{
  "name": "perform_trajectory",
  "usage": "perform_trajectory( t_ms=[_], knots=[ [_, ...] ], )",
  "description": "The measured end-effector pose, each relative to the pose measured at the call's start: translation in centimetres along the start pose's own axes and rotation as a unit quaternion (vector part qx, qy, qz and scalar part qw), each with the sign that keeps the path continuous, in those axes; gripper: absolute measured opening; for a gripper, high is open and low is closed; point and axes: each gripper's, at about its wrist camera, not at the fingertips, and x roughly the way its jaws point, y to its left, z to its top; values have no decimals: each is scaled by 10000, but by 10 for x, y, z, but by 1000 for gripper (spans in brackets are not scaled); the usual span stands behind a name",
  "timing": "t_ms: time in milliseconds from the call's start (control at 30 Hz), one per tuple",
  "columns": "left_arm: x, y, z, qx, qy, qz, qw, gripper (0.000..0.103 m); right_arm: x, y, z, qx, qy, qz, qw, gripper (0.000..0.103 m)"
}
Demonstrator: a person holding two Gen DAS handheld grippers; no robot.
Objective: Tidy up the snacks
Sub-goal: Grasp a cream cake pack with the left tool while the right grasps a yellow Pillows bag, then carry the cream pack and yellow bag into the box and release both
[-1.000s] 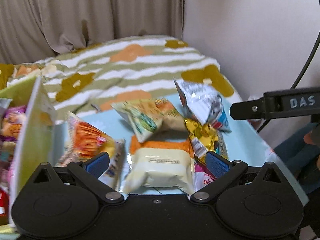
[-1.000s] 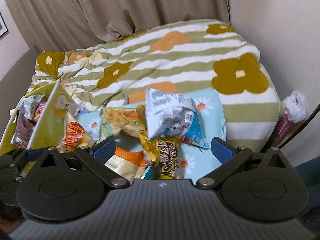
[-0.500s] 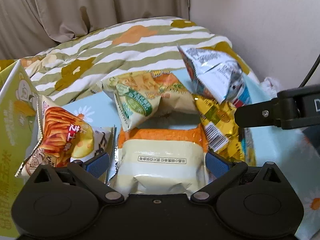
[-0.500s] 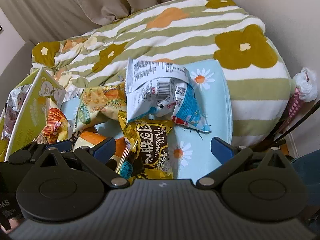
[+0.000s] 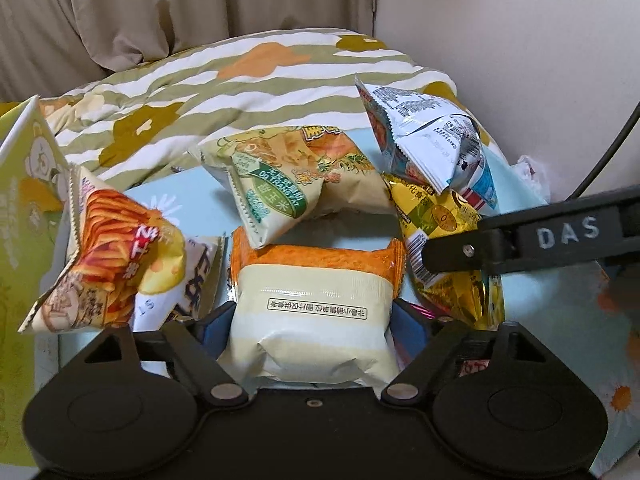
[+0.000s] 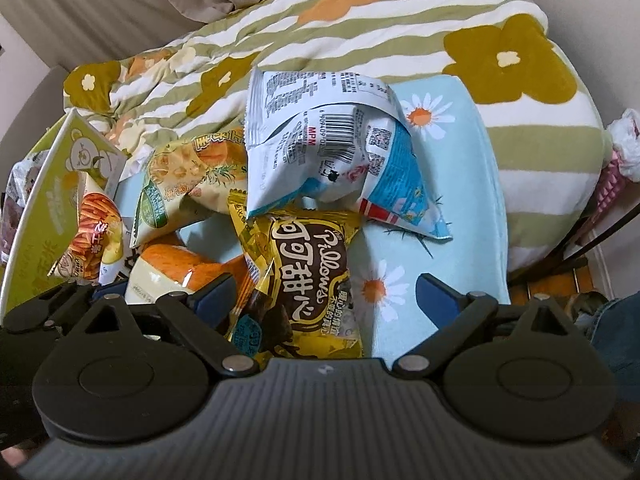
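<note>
Left wrist view: the left gripper (image 5: 312, 316) has just been closing; its blue pads now pinch the cream-and-orange packet (image 5: 314, 300) at both sides, on the blue daisy cloth (image 5: 560, 320). Squeeze gently and lift straight. "DAS" is readable on the other tool.

Right wrist view: the right gripper (image 6: 324, 300) stands spread around the yellow "Pillows" bag (image 6: 304, 276), not touching; center it first.
</note>
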Motion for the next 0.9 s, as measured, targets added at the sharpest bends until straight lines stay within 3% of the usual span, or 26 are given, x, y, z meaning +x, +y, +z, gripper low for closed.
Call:
perform_trajectory(
  t_ms=[233, 400, 500, 567, 900],
  knots=[
    [-11, 8, -8, -114, 65, 76, 9999, 84, 7, 3, 5, -157, -2, -92, 9998, 103],
    [-18, 8, -14, -98, 37, 168, 9998, 84, 8, 10, 6, -319, -6, -124, 9994, 95],
    [-25, 6, -17, -110, 2, 161, 9998, 83, 8, 16, 4, -481, -21, -125, 9988, 89],
    [-28, 4, -19, -97, -22, 163, 9998, 84, 10, 16, 1, -390, 87, 149, 9991, 70],
    [-58, -1, -24, -106, -273, 213, 9993, 83, -13, 32, -11, -595, -126, 125, 9981, 65]
  ],
)
